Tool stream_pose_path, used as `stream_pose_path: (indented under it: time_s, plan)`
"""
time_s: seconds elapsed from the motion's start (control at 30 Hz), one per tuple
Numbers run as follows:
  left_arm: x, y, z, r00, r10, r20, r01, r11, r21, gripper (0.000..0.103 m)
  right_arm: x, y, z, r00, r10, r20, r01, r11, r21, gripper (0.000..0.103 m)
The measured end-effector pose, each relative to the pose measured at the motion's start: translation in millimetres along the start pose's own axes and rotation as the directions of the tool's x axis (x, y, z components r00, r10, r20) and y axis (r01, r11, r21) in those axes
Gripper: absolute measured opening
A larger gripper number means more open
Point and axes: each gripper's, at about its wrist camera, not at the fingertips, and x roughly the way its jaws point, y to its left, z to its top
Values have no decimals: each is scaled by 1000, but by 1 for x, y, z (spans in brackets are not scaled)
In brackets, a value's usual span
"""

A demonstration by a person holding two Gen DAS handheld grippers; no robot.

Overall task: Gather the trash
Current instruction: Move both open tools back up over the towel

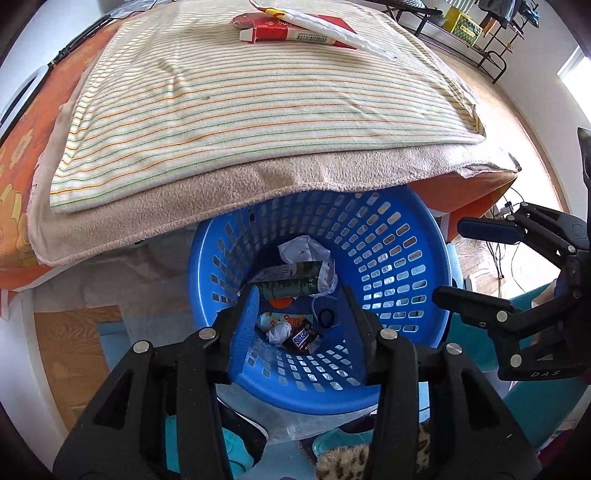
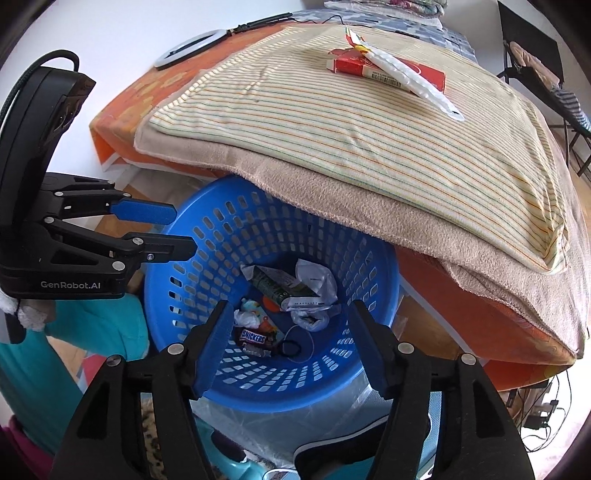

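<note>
A blue perforated basket point(image 1: 391, 258) point(image 2: 199, 258) stands on the floor, partly under the bed's edge. It holds trash: a Snickers wrapper point(image 1: 303, 338) point(image 2: 255, 339), a green tube point(image 1: 291, 286) point(image 2: 277, 288), crumpled white plastic point(image 1: 306, 251) point(image 2: 314, 280). My left gripper point(image 1: 301, 299) point(image 2: 183, 230) is open and empty above the basket. My right gripper point(image 2: 290, 315) point(image 1: 448, 258) is open and empty over the basket too. On the striped cloth point(image 1: 240, 96) point(image 2: 351, 122) lie a red carton point(image 1: 291, 27) point(image 2: 384, 68) and a white plastic wrapper point(image 1: 332, 26) point(image 2: 410, 81).
A beige blanket point(image 1: 177, 206) point(image 2: 369, 206) and an orange sheet point(image 1: 22, 147) point(image 2: 480, 295) overhang the bed edge above the basket. A ring light point(image 2: 184, 50) lies at the bed's far side. Chairs and a rack point(image 1: 476, 33) stand beyond. Slippers and a leopard-print item point(image 1: 343, 461) lie on the floor.
</note>
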Motion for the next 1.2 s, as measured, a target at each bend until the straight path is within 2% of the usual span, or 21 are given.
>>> stream_pose_path:
  time_s: [0.17,0.23,0.47,0.87,1.2]
  plan:
    - [-4,-1,4,1000,3,6,-3,1000,3,45,-1,0,2,1000,-15,-6,15,1000,-3,67]
    - [-6,-2,6,1000,2,11,-2,1000,3,49,-2,1,3,1000,-20,-5,20,1000,-5,67]
    - [-22,-2,28,998,7,59,-8,1000,23,51,-18,-7,23,999,-22,40,22,1000,-2,67]
    - [-43,13,86,990,29,139,-36,998,50,51,-33,-58,96,988,-92,124,88,995,36,67]
    - [-46,27,134,984,37,172,-46,998,48,51,5,-87,156,982,-158,101,156,987,24,67]
